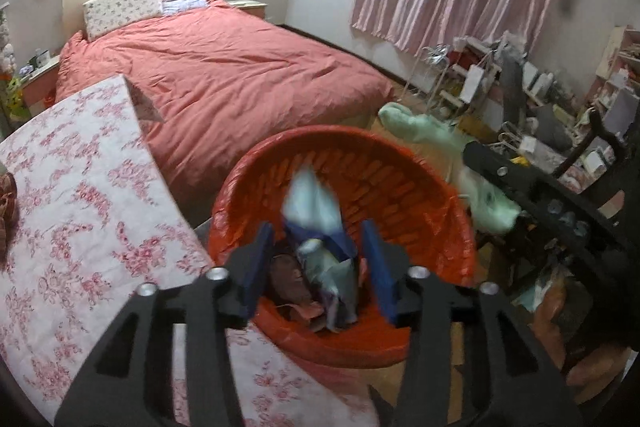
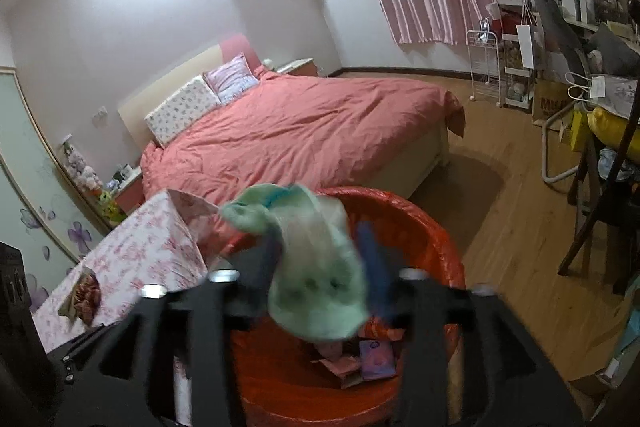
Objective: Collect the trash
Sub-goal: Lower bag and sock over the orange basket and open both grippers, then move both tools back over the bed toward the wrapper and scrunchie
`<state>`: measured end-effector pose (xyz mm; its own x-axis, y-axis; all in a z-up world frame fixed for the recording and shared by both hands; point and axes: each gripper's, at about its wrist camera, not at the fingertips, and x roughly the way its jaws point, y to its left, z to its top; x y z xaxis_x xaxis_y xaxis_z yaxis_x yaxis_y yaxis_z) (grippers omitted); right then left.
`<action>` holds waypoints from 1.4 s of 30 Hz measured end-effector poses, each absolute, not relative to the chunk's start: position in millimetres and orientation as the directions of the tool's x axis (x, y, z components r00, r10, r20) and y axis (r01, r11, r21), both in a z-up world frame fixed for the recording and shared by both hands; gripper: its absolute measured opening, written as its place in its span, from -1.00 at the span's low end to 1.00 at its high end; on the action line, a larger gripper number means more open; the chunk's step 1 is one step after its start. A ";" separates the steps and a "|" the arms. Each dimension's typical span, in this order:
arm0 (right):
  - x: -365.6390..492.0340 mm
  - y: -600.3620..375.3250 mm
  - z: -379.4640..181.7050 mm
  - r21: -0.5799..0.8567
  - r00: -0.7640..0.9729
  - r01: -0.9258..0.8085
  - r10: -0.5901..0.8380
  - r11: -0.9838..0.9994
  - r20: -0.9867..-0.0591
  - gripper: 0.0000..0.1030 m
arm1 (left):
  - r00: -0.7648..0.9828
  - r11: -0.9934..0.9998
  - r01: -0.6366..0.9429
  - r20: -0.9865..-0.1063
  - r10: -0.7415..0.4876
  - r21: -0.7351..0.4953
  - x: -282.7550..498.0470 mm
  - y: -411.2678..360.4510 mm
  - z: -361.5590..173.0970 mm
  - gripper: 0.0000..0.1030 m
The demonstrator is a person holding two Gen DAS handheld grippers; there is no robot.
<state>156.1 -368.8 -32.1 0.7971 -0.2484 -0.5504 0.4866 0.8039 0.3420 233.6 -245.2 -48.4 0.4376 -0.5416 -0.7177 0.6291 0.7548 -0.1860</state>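
Left wrist view: your left gripper [image 1: 318, 267] hangs over the red bin [image 1: 400, 163], fingers spread wide, and a blue-and-white wrapper [image 1: 316, 211] sits loose between them, looking already let go above the trash pile [image 1: 304, 295] inside. Your right gripper [image 2: 320, 267] is right over the same bin, fingers narrowed on a pale green cloth [image 2: 316, 275] that dangles toward the opening. Several scraps lie in the bin, so you're well along. On the floral worktop [image 2: 148, 251] a crumpled snack packet [image 2: 82, 293] waits; that one looks left to fetch.
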 end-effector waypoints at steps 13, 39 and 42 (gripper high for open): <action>161.1 -335.2 -21.0 0.162 0.757 0.486 -0.321 0.859 -0.569 0.90 | 0.564 0.889 0.453 -0.751 -0.344 -0.066 258.1 -160.8 -51.7 0.92; 238.4 -159.8 -36.6 0.138 0.742 0.121 0.002 0.983 -0.670 0.90 | 0.706 0.993 -0.045 -0.700 0.110 0.111 354.4 103.6 -51.4 0.88; 252.0 -152.5 -40.7 0.154 0.731 0.110 0.025 0.982 -0.682 0.90 | 0.693 0.989 -0.037 -0.709 0.127 0.140 376.7 102.2 -59.0 0.81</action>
<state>252.0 -152.5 -40.7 0.7311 0.0250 -0.6819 0.1105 0.9818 0.1545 376.7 102.2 -59.0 0.6933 0.1269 -0.7094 -0.0374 0.9894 0.1405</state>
